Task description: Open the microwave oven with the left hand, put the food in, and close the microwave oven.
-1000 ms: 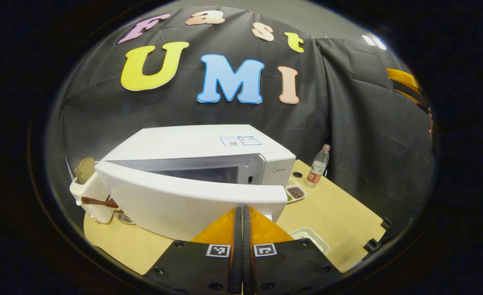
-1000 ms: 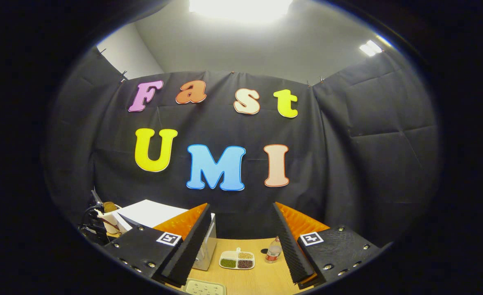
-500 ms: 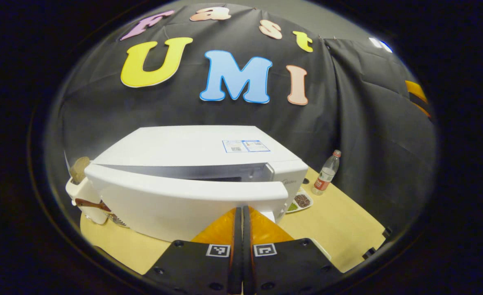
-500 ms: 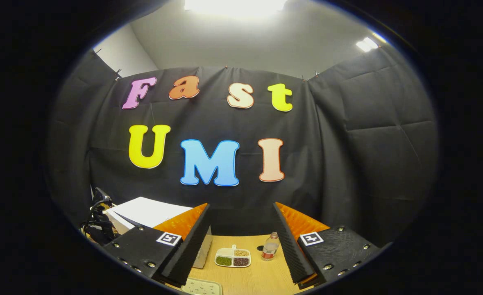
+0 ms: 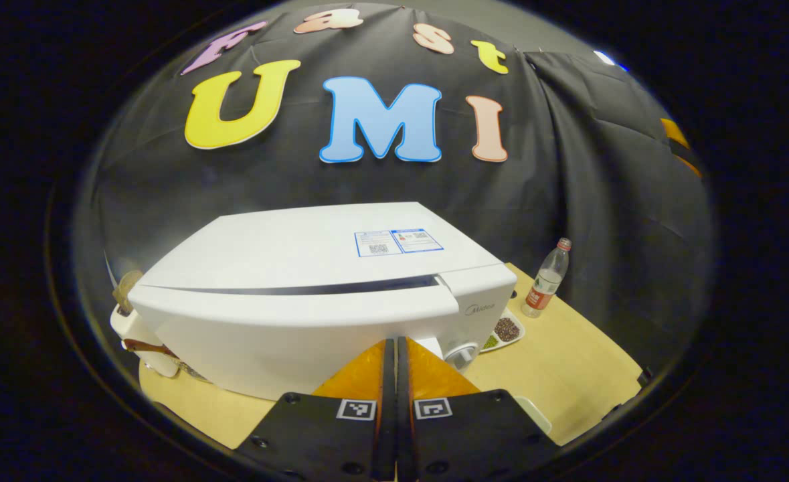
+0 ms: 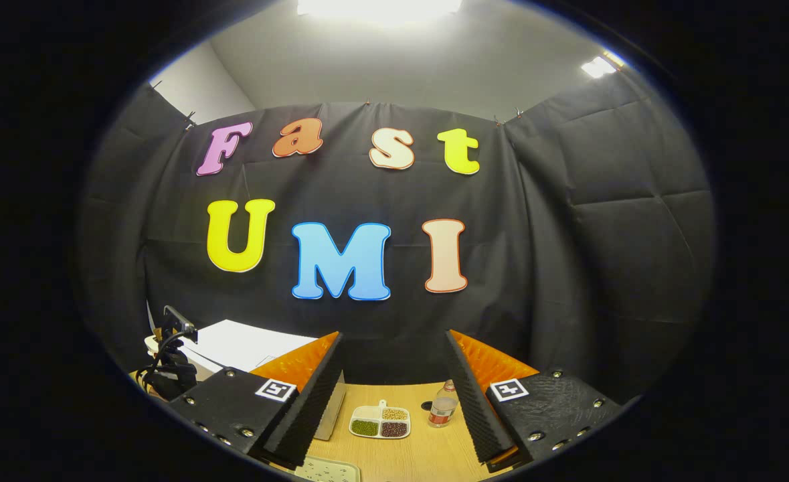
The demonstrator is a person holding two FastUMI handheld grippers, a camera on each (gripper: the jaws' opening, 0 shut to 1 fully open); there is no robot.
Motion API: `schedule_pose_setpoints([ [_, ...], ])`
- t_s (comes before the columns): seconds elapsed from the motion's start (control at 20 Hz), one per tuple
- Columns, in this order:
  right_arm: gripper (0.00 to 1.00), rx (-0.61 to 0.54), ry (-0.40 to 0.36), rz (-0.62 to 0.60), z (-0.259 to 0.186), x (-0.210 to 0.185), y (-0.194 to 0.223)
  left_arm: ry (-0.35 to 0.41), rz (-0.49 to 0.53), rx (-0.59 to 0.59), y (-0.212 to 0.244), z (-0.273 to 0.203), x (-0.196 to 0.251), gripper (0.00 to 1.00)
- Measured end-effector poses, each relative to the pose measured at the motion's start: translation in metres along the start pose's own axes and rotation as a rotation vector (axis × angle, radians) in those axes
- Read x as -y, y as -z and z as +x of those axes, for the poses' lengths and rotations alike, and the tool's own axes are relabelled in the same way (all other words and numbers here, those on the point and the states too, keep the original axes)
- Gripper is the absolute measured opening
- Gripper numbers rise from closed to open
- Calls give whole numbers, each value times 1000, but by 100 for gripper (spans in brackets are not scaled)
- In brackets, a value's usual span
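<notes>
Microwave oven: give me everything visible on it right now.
The microwave oven is a white, glossy, plastic-looking box standing upright on the wooden table. Its door looks nearly or fully shut, with a thin dark seam along its top. Two stickers sit on its top and a round knob at front right. The shut left claw points at the door; contact is unclear.

Just right of a divided snack dish [image 6: 380,423] on the wooden table [image 6: 427,455]: upright plastic bottle [image 6: 443,406], red label. Near that dish, toward the camera: pale tray [image 6: 327,470]. Far left of it: white toaster [image 5: 138,331] holding bread.
</notes>
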State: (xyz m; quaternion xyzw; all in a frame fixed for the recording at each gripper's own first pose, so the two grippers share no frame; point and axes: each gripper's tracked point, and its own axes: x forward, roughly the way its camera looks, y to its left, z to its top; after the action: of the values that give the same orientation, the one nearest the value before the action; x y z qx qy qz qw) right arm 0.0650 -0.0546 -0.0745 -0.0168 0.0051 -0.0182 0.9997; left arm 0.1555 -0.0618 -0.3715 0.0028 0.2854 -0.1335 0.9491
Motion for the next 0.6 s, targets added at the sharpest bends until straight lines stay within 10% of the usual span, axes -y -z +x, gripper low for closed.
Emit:
schedule_pose_setpoints([
  [0.6, 89, -29, -95, -6, 23, -15, 17, -61, -30, -22, 7, 10, -4, 7],
])
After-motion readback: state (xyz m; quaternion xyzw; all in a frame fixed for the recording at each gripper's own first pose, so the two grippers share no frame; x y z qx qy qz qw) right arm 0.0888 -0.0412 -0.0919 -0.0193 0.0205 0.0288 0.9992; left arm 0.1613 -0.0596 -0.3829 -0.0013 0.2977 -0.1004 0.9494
